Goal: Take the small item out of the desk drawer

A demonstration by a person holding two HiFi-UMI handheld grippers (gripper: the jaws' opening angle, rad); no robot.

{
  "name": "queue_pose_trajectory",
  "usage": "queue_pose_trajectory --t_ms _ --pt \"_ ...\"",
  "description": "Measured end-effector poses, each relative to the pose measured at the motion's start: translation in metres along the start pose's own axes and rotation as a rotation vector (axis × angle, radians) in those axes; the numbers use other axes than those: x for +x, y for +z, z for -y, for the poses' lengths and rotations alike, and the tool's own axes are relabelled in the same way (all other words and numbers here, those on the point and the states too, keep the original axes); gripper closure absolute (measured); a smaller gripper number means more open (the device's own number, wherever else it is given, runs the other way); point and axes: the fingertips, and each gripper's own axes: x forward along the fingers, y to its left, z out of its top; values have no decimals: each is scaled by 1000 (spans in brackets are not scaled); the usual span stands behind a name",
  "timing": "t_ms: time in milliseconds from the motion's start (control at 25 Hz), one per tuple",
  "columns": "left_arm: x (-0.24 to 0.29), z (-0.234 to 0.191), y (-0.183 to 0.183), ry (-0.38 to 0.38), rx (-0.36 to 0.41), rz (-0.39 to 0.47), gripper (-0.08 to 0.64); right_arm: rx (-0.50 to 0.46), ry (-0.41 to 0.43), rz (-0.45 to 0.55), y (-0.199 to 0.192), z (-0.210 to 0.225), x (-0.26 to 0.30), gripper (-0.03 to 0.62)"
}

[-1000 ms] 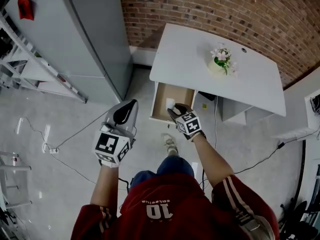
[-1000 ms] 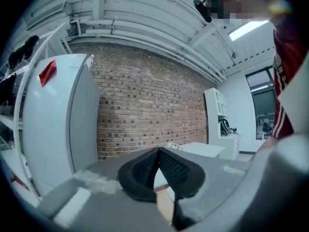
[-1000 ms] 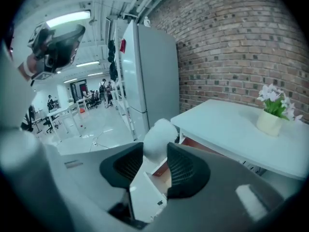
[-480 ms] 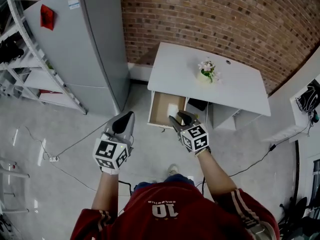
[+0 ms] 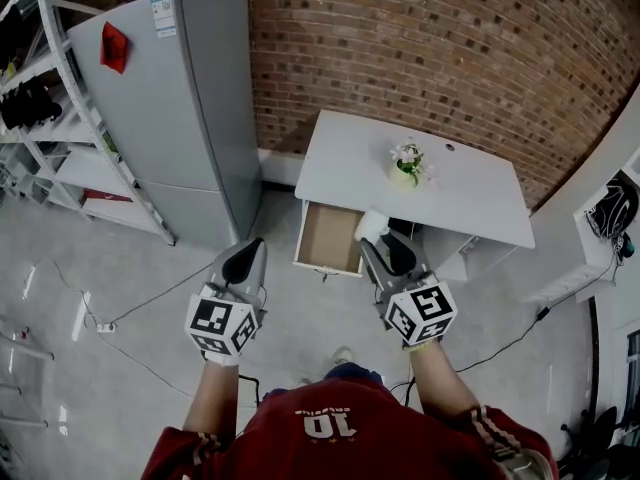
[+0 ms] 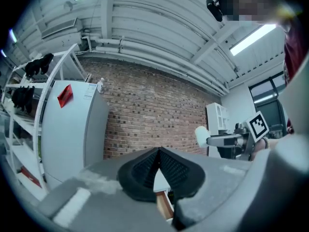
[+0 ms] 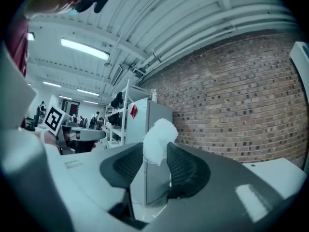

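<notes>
The small item [image 5: 371, 226] is a soft white lump, and my right gripper [image 5: 376, 240] is shut on it, holding it level in the air above the open wooden drawer [image 5: 328, 238] of the white desk [image 5: 450, 203]. The right gripper view shows the white item [image 7: 158, 138] pinched between the black pads [image 7: 186, 166], sticking up past the tips. My left gripper [image 5: 244, 264] hangs shut and empty to the left of the drawer, over the floor; its tips [image 6: 158, 152] meet. The left gripper view also catches the item [image 6: 201, 135] at the right.
A potted flower [image 5: 405, 163] stands on the desk top. A tall grey fridge [image 5: 190, 98] and a shelving rack [image 5: 45, 128] stand at the left, a brick wall [image 5: 440, 48] behind. Cables [image 5: 110, 318] lie on the floor.
My right gripper has risen out of the drawer with the white item and now holds it above the drawer front. The left gripper has risen a little. The person has straightened up.
</notes>
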Motion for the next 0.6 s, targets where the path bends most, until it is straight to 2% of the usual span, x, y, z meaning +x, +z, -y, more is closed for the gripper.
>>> queue_pose_trajectory --t_ms 160,600 --pt "-12 2 7 20 12 9 557 7 -15 37 12 -13 -8 436" --pt "-32 4 14 47 41 21 557 41 -32 34 15 -29 -10 436"
